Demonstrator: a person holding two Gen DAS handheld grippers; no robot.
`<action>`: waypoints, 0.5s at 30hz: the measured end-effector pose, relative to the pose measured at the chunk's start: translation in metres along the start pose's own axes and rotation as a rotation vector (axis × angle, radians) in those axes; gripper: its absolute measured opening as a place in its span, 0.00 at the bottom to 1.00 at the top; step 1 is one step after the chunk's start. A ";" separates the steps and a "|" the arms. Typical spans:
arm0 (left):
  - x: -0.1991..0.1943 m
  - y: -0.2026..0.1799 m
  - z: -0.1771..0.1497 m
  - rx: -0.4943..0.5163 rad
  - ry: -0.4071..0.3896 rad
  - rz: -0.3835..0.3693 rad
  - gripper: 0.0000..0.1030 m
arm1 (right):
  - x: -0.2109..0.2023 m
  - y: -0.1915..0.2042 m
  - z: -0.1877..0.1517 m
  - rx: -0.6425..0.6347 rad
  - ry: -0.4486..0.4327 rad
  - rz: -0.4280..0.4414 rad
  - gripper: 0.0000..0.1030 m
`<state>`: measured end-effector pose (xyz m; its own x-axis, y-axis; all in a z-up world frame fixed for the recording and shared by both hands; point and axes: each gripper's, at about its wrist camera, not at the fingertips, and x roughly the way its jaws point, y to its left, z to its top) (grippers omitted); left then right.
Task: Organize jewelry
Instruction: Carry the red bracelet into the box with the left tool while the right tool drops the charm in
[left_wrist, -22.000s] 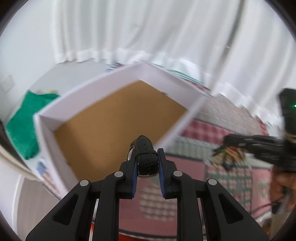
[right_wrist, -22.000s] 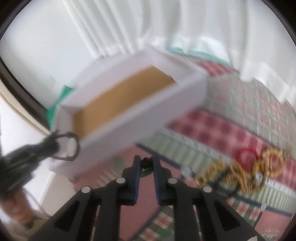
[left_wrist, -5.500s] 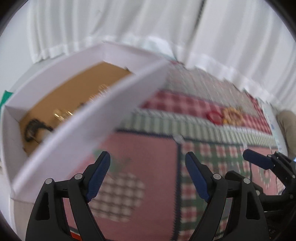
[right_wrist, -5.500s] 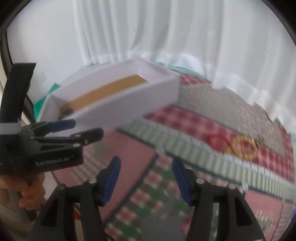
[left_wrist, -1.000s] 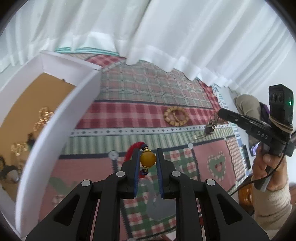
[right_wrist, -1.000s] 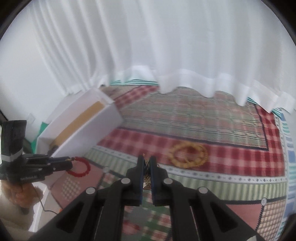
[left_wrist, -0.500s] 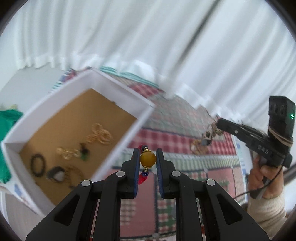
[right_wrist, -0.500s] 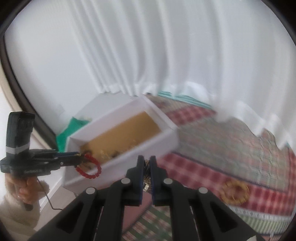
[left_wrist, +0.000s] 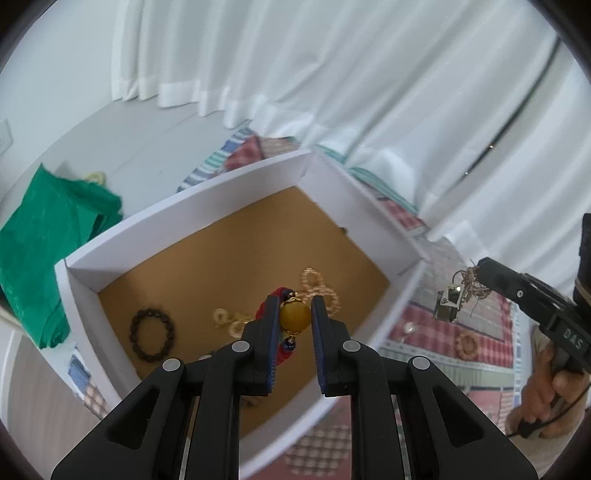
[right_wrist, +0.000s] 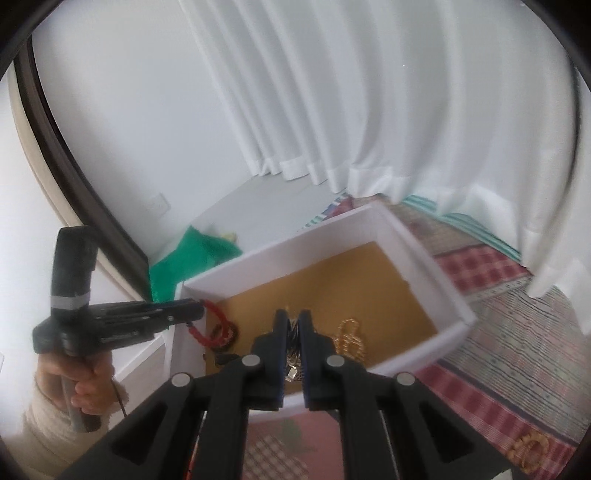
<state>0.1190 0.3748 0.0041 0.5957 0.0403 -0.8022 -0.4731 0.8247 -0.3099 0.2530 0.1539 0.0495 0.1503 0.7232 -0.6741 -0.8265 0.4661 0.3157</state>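
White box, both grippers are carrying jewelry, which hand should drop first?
Probably left: the left gripper holds its red bracelet over the white box, while the right gripper looks outside it.

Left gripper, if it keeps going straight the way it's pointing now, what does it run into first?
Probably the brown floor of the white box. The left gripper, shut on the red beaded bracelet, aims down into the box, near the gold chain. Depth is unclear, but nothing shows in between.

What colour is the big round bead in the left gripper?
Amber yellow. The big bead sits between the left gripper jaws, clearest in the left wrist view.
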 end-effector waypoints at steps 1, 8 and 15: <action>0.006 0.006 0.002 -0.007 0.005 0.004 0.15 | 0.007 0.001 0.002 -0.005 0.006 0.001 0.06; 0.039 0.022 0.016 -0.033 0.023 0.029 0.15 | 0.078 0.019 0.012 -0.054 0.078 -0.034 0.06; 0.076 0.033 0.019 -0.048 0.060 0.067 0.15 | 0.141 0.024 0.015 -0.075 0.139 -0.088 0.06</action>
<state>0.1614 0.4162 -0.0576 0.5224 0.0597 -0.8506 -0.5425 0.7929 -0.2775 0.2622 0.2748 -0.0280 0.1520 0.6015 -0.7843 -0.8524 0.4814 0.2041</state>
